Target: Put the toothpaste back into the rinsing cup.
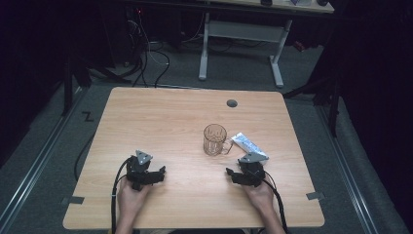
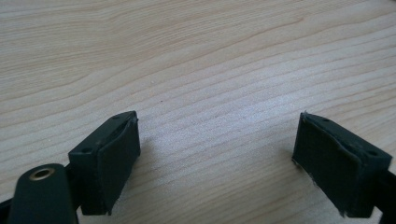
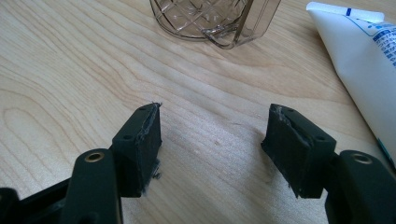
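At the left of the wooden table (image 1: pixel 160 117), the left gripper (image 1: pixel 157 174) was held low in the person's left hand (image 1: pixel 130 196); its jaws were spread wide apart, and nothing was held between them; in the left gripper view only bare wood was seen between the two black pads (image 2: pixel 112 158). Near the middle of the table a clear glass mug (image 1: pixel 215 139) was stood upright, with its handle turned toward the right; it was touched by neither gripper. Just beside the mug, on its right, a white and blue tube (image 1: pixel 249 145) was laid flat on the wood. In front of the tube, the right gripper (image 1: pixel 233 175) was held low in the right hand (image 1: pixel 260 192); its jaws were also spread wide apart, and nothing was gripped by them. In the right gripper view the mug (image 3: pixel 215 21) was seen beyond the open jaws, and the tube (image 3: pixel 364 65) was seen at the right side, near the right pad (image 3: pixel 292 149) but apart from it.
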The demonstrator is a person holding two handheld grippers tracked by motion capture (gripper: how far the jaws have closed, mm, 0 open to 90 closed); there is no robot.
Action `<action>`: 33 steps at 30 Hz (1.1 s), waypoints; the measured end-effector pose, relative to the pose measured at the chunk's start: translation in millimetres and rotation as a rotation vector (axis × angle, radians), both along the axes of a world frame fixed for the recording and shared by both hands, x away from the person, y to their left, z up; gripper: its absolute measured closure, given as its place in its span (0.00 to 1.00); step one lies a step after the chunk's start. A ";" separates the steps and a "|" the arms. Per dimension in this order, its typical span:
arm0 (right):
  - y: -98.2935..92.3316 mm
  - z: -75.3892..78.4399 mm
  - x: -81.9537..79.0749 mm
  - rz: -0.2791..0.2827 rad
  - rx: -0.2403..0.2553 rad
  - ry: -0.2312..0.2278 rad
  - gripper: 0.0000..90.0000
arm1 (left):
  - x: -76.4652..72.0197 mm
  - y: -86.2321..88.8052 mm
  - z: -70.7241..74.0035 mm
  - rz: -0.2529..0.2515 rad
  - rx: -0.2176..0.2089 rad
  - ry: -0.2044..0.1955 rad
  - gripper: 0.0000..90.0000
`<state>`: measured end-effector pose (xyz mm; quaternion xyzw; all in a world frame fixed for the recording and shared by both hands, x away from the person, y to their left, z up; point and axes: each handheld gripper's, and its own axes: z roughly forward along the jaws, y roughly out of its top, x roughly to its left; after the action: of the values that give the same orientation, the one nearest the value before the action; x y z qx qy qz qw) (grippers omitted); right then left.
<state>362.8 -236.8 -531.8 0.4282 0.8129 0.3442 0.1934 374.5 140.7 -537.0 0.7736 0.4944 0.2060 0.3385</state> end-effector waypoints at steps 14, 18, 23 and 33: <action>-1.9 0.3 -3.5 -0.035 -0.005 -0.008 0.45 | -0.3 0.3 0.0 -0.001 -0.001 0.000 0.16; 0.8 0.9 -8.7 -0.020 -0.047 -0.054 0.50 | -0.2 0.4 -0.1 -0.001 -0.001 -0.001 0.16; 0.4 2.2 -13.2 -0.014 -0.048 -0.075 0.51 | -0.3 0.5 -0.1 -0.002 -0.001 -0.001 0.16; -8.5 7.9 -22.2 -0.001 0.052 -0.109 0.52 | -0.2 0.3 0.0 -0.002 0.001 0.000 0.16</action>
<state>340.6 -245.3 -524.0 0.4140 0.7918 0.3878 0.2266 374.3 141.0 -537.0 0.7741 0.4936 0.2060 0.3386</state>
